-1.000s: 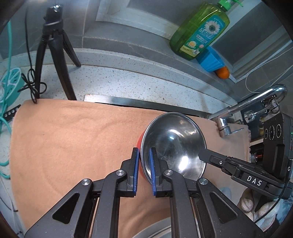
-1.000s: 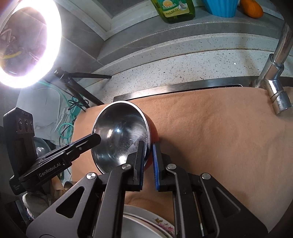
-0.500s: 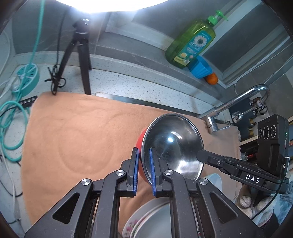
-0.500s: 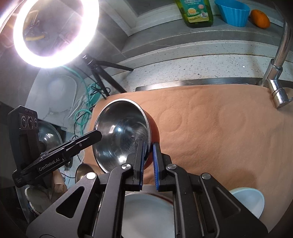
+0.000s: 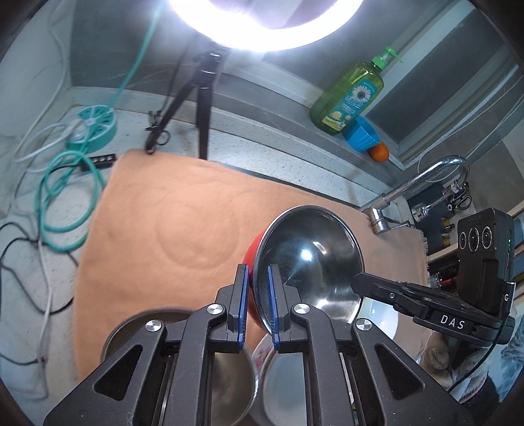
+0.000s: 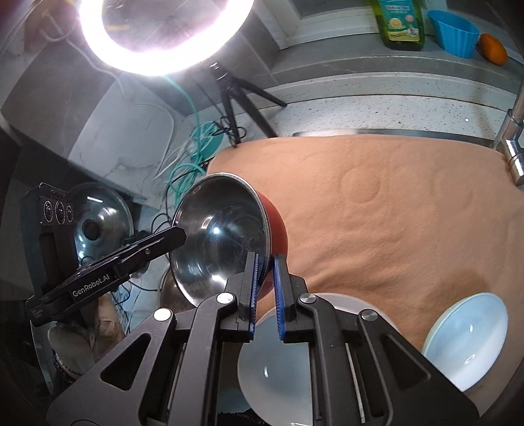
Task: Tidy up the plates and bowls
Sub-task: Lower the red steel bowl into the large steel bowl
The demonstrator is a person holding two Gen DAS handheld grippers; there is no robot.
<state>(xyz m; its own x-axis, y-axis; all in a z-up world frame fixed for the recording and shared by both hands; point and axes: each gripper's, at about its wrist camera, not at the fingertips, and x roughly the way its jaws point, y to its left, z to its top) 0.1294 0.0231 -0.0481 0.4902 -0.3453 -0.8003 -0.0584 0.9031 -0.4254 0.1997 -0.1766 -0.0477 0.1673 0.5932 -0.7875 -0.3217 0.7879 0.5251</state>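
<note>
The left gripper's fingers (image 5: pixel 242 301) covered much of the steel dish (image 5: pixel 209 370) and the flowered plate (image 5: pixel 265 354) beneath them. The soap bottle (image 6: pixel 399 23) was cut off at the top edge, its label too small to read.

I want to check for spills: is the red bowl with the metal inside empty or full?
Empty. The red bowl shows only bare shiny metal inside, in both views.
</note>
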